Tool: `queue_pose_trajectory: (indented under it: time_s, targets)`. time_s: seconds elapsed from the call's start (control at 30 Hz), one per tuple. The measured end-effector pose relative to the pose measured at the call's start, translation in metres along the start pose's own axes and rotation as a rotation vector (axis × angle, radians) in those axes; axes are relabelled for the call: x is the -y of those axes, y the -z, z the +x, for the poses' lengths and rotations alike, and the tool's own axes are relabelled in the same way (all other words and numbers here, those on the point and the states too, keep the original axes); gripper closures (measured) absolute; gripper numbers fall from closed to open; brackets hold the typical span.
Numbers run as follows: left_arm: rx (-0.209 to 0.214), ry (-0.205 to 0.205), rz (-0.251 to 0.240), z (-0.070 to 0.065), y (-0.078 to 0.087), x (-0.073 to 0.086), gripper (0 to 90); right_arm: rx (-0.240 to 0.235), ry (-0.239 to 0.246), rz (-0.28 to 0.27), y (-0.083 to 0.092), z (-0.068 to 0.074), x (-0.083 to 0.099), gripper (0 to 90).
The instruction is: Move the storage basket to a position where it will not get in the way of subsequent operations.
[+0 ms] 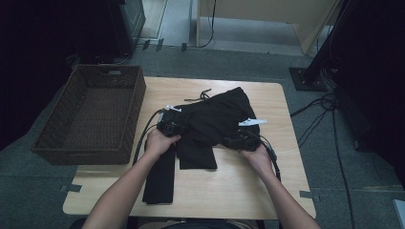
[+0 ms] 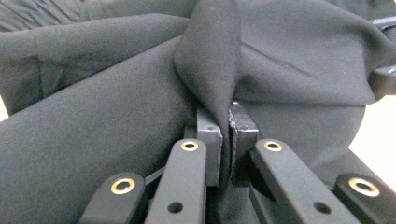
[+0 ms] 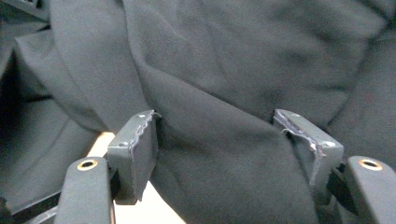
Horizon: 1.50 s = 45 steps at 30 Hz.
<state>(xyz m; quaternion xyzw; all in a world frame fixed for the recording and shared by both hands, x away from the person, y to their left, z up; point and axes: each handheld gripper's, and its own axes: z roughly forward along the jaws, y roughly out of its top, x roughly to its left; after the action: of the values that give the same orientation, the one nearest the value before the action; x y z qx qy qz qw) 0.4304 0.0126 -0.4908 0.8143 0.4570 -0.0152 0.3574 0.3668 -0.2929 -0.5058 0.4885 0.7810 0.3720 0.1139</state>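
A black garment (image 1: 210,121) lies bunched on the wooden table (image 1: 248,186), with two legs hanging toward the near edge. My left gripper (image 1: 168,125) sits at the cloth's left side, its jaws shut on a raised fold of the black garment (image 2: 210,70). At the cloth's right side rests my right gripper (image 1: 241,140), jaws wide apart, with black garment (image 3: 219,154) lying loose between the pads (image 3: 140,144) and no pinch on it. A hand holds each gripper from below.
A dark woven basket (image 1: 93,114) stands on the table's left part. Bare table top lies to the right of the cloth and along the near edge. Cables (image 1: 315,119) and a stand base run over the floor at the right.
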Motion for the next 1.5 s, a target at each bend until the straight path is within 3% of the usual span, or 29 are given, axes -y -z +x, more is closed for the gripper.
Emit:
queue_pose_trajectory:
  time_s: [0.13,0.17,0.23,0.3,0.37,0.5,0.6,0.63,0.67,0.73,0.83,0.93,1.03,1.13,1.23,1.27,1.33,1.4,1.47,1.5]
  targets:
    - [-0.034,0.007,-0.035,0.004,-0.006,-0.005,86.0,0.075,0.050,-0.006,-0.013,0.009,-0.001,35.0]
    - [-0.037,0.010,-0.039,0.005,-0.007,-0.006,85.7,0.121,0.081,-0.015,-0.017,0.011,-0.002,41.0]
    - [-0.074,-0.001,-0.057,0.010,-0.010,-0.012,84.7,0.164,0.117,-0.043,-0.022,0.012,-0.004,47.5]
    - [-0.112,-0.008,-0.065,0.016,-0.011,-0.018,83.0,0.194,0.078,-0.080,-0.027,0.006,-0.007,62.5]
    - [-0.113,0.021,-0.071,0.024,-0.012,-0.024,82.2,0.216,0.082,-0.090,-0.032,0.000,-0.014,71.8]
    - [-0.127,0.048,-0.062,0.028,-0.013,-0.032,84.5,0.231,0.076,-0.041,-0.043,-0.009,-0.034,80.1]
    - [-0.067,0.079,-0.092,0.026,-0.005,-0.036,88.8,0.207,0.028,-0.008,-0.045,-0.016,-0.049,81.2]
    - [-0.064,0.065,-0.089,0.024,-0.003,-0.037,88.8,0.204,0.019,-0.015,-0.042,-0.018,-0.052,81.2]
    - [-0.078,0.022,-0.081,0.021,-0.001,-0.036,88.8,0.203,0.016,-0.023,-0.039,-0.020,-0.054,79.9]
    - [-0.100,-0.020,-0.059,0.020,0.002,-0.035,88.0,0.198,-0.011,-0.040,-0.030,-0.025,-0.055,69.0]
    - [-0.077,-0.004,-0.056,0.025,0.007,-0.034,77.1,0.157,-0.020,-0.080,-0.019,-0.022,-0.053,66.6]
    - [-0.037,0.019,-0.080,0.028,0.018,-0.032,65.1,0.106,0.002,-0.127,-0.005,-0.007,-0.052,66.8]
    - [-0.031,0.016,-0.108,0.029,0.033,-0.029,55.5,0.040,0.008,-0.161,0.007,0.014,-0.050,67.0]
    - [-0.015,0.033,-0.119,0.031,0.040,-0.025,49.9,-0.025,0.018,-0.150,0.007,0.031,-0.047,77.3]
    - [-0.041,0.027,-0.097,0.034,0.042,-0.020,48.9,-0.081,0.045,-0.080,-0.009,0.047,-0.041,82.4]
    - [-0.040,0.035,-0.115,0.036,0.043,-0.018,48.9,-0.079,0.048,-0.072,-0.012,0.051,-0.040,81.7]
    - [-0.026,0.054,-0.143,0.036,0.047,-0.016,49.5,-0.092,0.052,-0.079,-0.019,0.059,-0.038,71.8]
    - [-0.032,0.043,-0.141,0.036,0.049,-0.016,49.9,-0.100,0.047,-0.102,-0.021,0.067,-0.038,69.7]
    - [-0.060,0.029,-0.114,0.035,0.048,-0.016,49.9,-0.108,0.054,-0.153,-0.018,0.077,-0.039,63.2]
    - [-0.062,0.031,-0.103,0.036,0.048,-0.015,49.9,-0.068,0.081,-0.203,-0.013,0.085,-0.041,55.9]
